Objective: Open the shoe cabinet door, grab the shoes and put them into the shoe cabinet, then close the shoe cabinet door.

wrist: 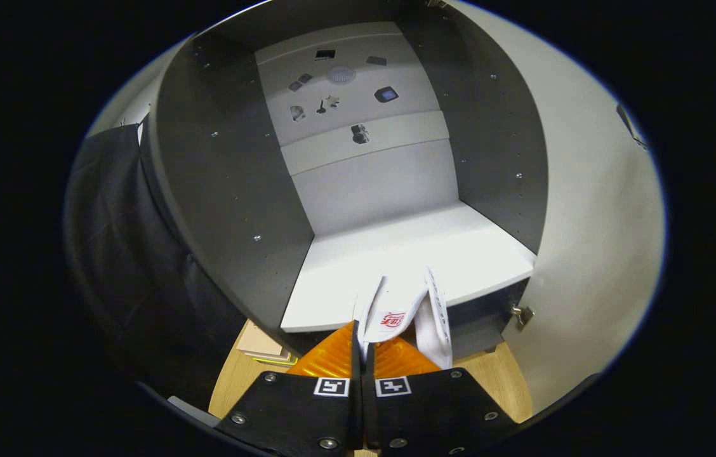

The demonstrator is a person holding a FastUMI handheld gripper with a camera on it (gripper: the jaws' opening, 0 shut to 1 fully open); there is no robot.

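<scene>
Placing step: orange-fingered gripper clamped on white fabric shoe, hanging at front edge of white cabinet shelf; white cabinet door open. Next: carry further in, set down, release.

Lower left of frame: pale wooden floor, small stack of flat tan boards lying on it. Black cloth wall along left side.
</scene>
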